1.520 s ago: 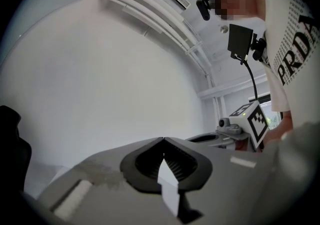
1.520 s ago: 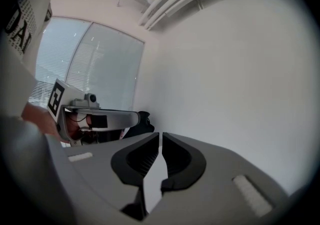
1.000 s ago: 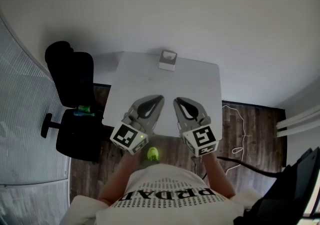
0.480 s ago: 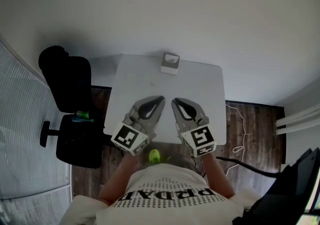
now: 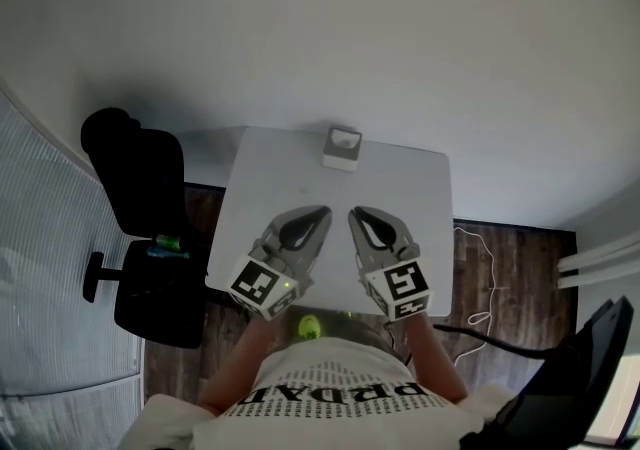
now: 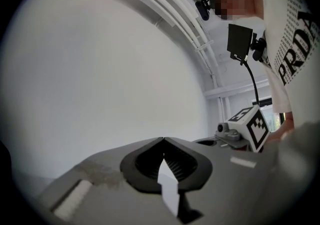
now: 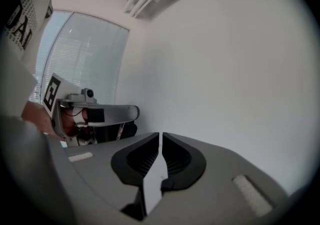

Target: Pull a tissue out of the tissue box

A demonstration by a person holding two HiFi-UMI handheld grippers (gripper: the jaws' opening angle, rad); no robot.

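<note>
A small white tissue box stands at the far edge of the white table. My left gripper and right gripper hover side by side over the table's near half, both pointing toward the box and well short of it. In the left gripper view the left gripper has its jaws together with nothing between them. The right gripper shows its jaws closed to a thin slit, also empty. Neither gripper view shows the box; both face a white wall.
A black office chair stands left of the table with a green item on its seat. Dark wood floor lies around the table, with a white cable at the right. A black object sits at the lower right.
Both grippers have moved forward over the table, closer to the tissue box, staying side by side with their jaws shut. The box has not moved on the table.
</note>
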